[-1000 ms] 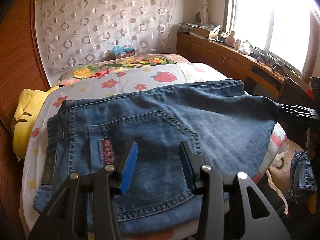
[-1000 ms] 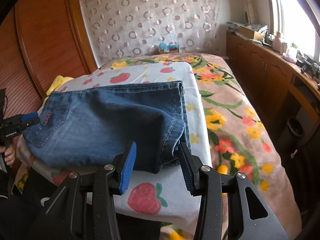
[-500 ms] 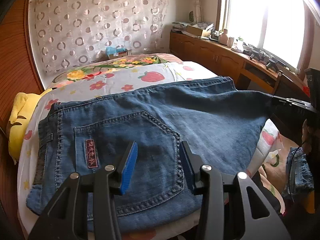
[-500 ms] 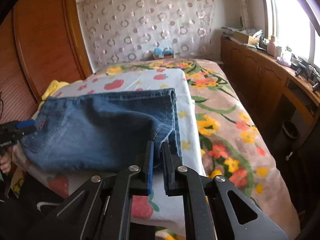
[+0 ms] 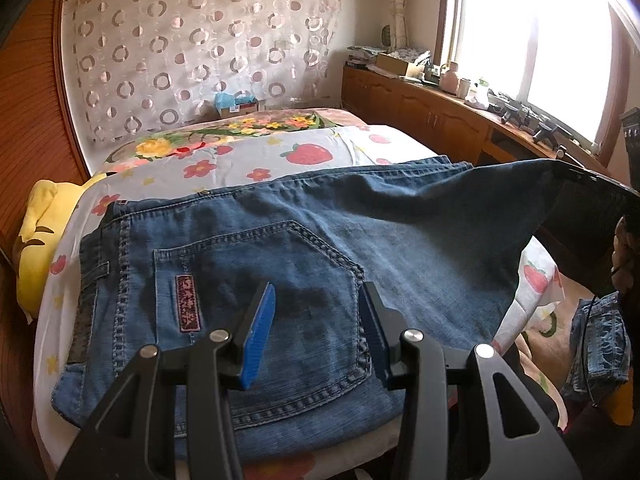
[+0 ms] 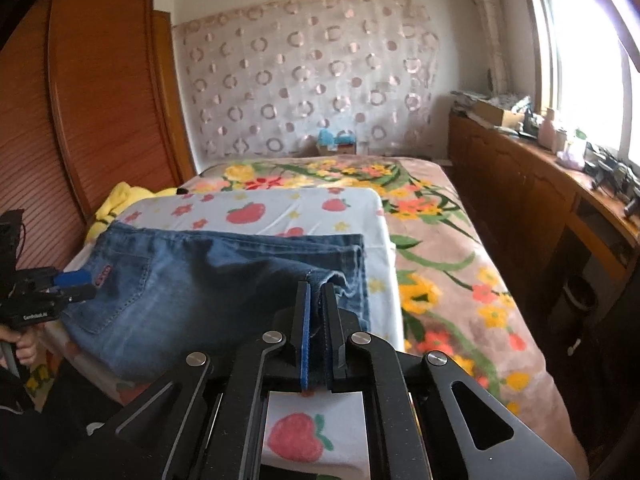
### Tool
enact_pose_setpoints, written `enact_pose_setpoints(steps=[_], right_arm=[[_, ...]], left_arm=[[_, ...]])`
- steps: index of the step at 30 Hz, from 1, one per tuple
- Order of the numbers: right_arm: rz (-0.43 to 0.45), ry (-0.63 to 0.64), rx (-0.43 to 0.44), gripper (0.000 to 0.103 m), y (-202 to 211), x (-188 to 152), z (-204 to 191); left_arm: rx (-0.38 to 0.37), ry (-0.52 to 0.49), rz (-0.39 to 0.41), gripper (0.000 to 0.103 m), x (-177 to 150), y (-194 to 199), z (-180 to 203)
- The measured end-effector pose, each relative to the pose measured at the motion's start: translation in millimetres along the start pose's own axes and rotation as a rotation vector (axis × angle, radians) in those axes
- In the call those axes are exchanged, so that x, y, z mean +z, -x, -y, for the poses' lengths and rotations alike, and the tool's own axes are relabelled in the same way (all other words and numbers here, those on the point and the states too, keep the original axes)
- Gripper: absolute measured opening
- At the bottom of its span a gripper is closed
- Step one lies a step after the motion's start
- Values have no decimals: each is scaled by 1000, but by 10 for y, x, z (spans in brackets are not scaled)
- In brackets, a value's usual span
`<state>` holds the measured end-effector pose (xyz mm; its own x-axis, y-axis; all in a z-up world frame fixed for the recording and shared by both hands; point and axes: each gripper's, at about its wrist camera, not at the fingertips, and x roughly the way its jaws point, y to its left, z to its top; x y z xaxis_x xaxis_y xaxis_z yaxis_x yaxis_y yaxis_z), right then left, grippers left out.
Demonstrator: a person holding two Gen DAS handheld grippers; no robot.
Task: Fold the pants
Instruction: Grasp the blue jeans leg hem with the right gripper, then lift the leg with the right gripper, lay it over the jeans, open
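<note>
Pinching the jeans (image 6: 192, 280) hem in your right gripper (image 6: 317, 300) while the left gripper (image 5: 316, 328) hovers wide-fingered above the near pocket on the bed (image 6: 460, 240), you risk dragging unpinned denim askew.

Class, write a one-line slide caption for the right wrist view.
Right gripper shut on the hem of the jeans, lifting it off the strawberry sheet.

Windowsill clutter (image 5: 516, 106) too small to identify
</note>
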<state>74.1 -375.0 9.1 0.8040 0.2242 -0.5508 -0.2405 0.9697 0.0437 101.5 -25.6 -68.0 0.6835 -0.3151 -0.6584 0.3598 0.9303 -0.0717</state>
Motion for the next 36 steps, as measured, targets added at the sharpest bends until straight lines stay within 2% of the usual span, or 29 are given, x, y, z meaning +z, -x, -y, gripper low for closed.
enact_pose_setpoints(steps=[5,11,18,23,26,27,28,30,36], right_arm=[[4,48,48,1,-133,213,-258],[33,170,151,1,-267,568,-921],[77,280,351,0,-352,939,-1933],[60,309,466,0,-455,1033,-2401],[31,319,456,3,-578,997,-2518],[20,321,453,11,-613,979,-2513],[15,318,447,24,-630,947,-2487],[5,308,430,39,-668,915,-2400],[-28,280,325,42,-774,746,-1962]], left_arm=[[7,16,18,42,-19,92,-89],[36,57,54,42,-72,313,-337],[86,119,92,42,-171,581,-677],[112,142,116,42,-218,737,-846],[116,152,121,42,-244,759,-905],[116,155,121,42,-249,753,-925],[114,158,120,42,-254,741,-934],[106,163,115,42,-263,698,-943],[75,153,89,42,-258,528,-843]])
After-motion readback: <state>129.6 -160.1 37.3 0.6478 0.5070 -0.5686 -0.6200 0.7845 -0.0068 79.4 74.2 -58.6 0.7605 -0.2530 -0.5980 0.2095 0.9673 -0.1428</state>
